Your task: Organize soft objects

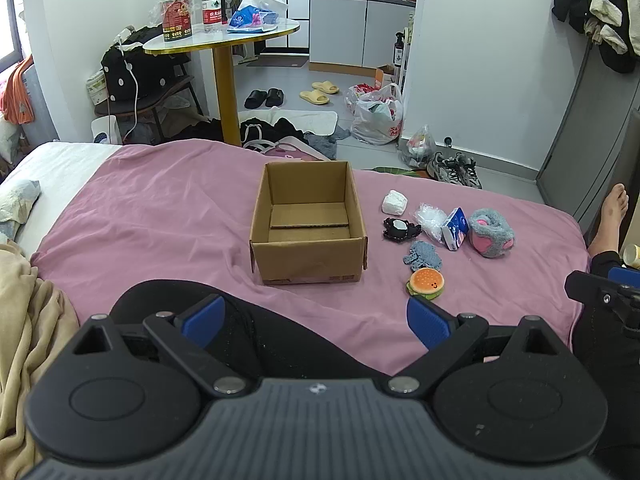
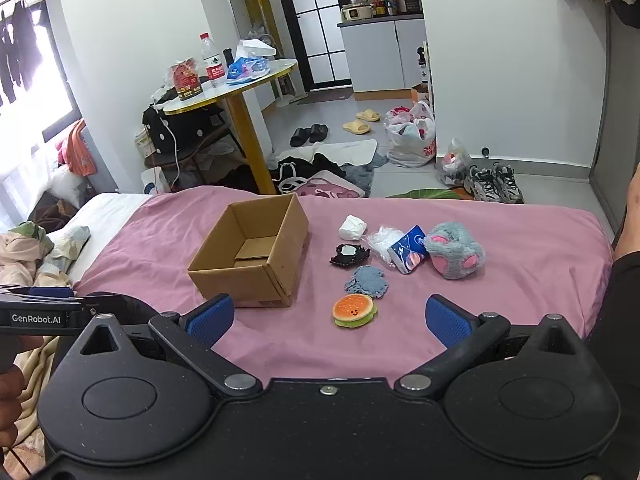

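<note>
1. I am at the near edge of a bed [image 1: 168, 216] spread with a pink sheet. An open cardboard box [image 1: 307, 222] sits on the sheet ahead of me, empty inside.
2. To the right of the box lies a cluster of soft things: a white wad [image 1: 394, 202] farthest off, a black patch [image 1: 401, 229], a crumpled clear bag [image 1: 430, 218], a blue tissue pack [image 1: 455, 229] leaning against a grey plush paw [image 1: 491, 233], a blue-grey knitted piece [image 1: 424, 255], and nearest me a burger toy [image 1: 425, 283].
3. Beyond the bed stands a round surface [image 1: 224, 38] on a yellow post, carrying a water bottle [image 1: 211, 3] and packets. On the floor past it are slippers, plastic bags and sneakers, with a white cabinet at the far wall.
4. My left gripper [image 1: 316, 322] hovers low over my dark-clad knee, pointing at the box; its blue fingers [image 1: 204, 320] are spread wide and hold nothing.
5. My right gripper [image 2: 329, 320] hangs above the sheet, its fingers [image 2: 446, 325] likewise wide apart and empty; the burger toy lies between and just beyond them, untouched.
</note>
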The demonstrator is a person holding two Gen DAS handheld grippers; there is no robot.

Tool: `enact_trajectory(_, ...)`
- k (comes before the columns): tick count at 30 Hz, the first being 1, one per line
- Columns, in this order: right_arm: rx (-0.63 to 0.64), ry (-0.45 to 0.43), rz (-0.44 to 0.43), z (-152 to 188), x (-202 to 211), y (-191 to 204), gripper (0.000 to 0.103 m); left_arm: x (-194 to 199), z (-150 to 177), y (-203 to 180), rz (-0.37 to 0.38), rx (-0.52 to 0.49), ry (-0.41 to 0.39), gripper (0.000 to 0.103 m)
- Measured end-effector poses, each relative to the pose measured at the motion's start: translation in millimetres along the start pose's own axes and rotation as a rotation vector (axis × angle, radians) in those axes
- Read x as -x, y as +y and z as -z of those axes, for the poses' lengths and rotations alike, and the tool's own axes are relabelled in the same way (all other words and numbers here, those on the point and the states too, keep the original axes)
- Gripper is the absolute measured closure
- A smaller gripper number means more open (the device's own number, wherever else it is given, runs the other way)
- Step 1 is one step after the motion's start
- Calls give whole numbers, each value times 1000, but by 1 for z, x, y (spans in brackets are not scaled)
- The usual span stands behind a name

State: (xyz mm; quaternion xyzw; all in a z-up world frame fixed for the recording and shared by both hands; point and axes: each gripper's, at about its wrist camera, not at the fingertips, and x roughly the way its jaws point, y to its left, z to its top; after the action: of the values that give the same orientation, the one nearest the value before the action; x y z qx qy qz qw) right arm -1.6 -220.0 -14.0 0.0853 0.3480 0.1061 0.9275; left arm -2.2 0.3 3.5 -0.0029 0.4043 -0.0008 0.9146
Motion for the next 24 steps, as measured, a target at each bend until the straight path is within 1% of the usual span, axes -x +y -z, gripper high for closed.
enact_trajectory(24,18,-2,9,1,-1,2,0,-2,1,5,-8,1,3,6)
